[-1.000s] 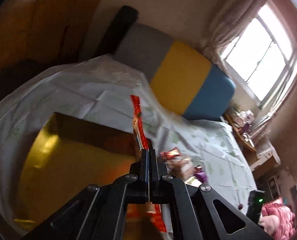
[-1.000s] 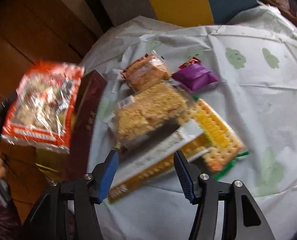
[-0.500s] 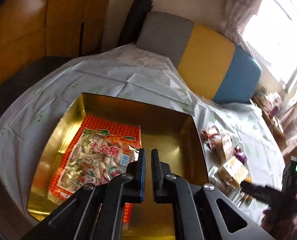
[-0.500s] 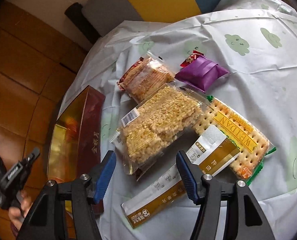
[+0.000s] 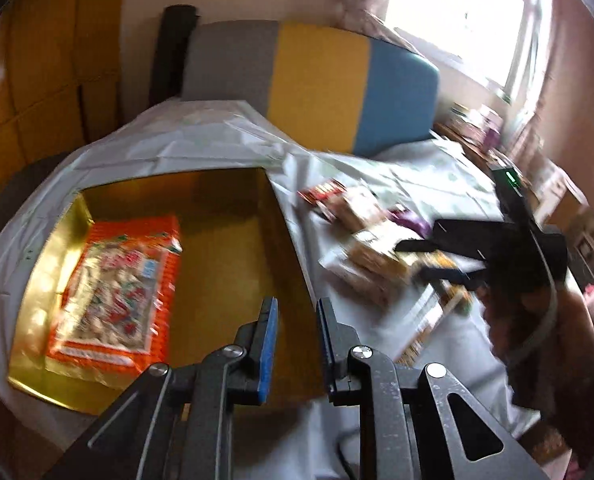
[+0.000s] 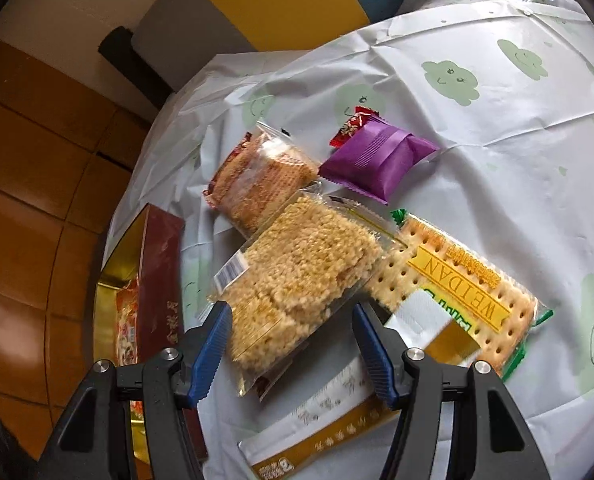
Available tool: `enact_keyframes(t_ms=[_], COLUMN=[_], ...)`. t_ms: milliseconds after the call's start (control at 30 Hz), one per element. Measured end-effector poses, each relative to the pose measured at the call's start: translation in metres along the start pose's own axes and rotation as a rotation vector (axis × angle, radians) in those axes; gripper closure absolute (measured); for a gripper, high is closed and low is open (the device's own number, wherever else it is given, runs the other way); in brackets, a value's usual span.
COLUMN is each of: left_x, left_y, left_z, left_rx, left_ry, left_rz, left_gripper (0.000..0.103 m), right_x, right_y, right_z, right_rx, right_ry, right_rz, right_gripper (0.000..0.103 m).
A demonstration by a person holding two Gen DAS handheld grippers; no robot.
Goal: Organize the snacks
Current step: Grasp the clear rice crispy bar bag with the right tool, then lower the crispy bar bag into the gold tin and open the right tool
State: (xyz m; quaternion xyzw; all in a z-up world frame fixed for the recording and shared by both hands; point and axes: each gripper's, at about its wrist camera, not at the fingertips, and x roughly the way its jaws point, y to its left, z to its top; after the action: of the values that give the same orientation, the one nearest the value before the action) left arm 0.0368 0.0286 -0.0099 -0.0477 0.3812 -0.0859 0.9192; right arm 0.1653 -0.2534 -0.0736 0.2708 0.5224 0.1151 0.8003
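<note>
Inside the gold box (image 5: 225, 264) near the surface's edge lies one orange packet (image 5: 117, 292); my left tool (image 5: 295, 344), part-open, holds nothing, and my right tool (image 6: 293, 344) gapes around the rice-crisp pack (image 6: 297, 276); five snacks remain.

snack bag (image 5: 115, 294) in box (image 5: 233, 248) | packets (image 6: 297, 280) right of box, on tablecloth (image 6: 497, 168)

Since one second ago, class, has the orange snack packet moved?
Yes. The orange snack packet left the left gripper and now lies flat in the gold box.

Orange snack bag (image 5: 117, 292) flat in gold tin (image 5: 233, 240).
</note>
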Motion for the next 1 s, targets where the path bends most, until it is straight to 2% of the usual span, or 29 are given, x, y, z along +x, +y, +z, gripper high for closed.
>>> enact_keyframes(t_ms=[267, 433, 600, 667, 800, 1000], left_x=[0.003, 0.003, 0.006, 0.005, 0.001, -0.006], left_y=[-0.020, -0.020, -0.021, -0.022, -0.023, -0.023], left_z=[-0.024, -0.028, -0.033, -0.035, -0.037, -0.045], left_rx=[0.059, 0.056, 0.047, 0.048, 0.044, 0.046], left_ry=[0.024, 0.026, 0.031, 0.026, 0.021, 0.018], left_rz=[-0.051, -0.076, -0.087, -0.088, -0.105, -0.120], left_gripper=[0.083, 0.083, 0.083, 0.080, 0.080, 0.080], right_x=[0.008, 0.004, -0.020, -0.029, -0.045, -0.051], right_y=[0.006, 0.001, 0.012, 0.020, 0.036, 0.077], right_z=[0.007, 0.011, 0.014, 0.015, 0.010, -0.004], right_rx=[-0.007, 0.016, -0.081, -0.135, -0.251, -0.441], right_ry=[-0.025, -0.052, -0.095, -0.104, -0.115, -0.084], right_rz=[-0.024, -0.003, -0.003, -0.016, -0.034, -0.032], right_gripper=[0.042, 0.065, 0.077, 0.078, 0.081, 0.083])
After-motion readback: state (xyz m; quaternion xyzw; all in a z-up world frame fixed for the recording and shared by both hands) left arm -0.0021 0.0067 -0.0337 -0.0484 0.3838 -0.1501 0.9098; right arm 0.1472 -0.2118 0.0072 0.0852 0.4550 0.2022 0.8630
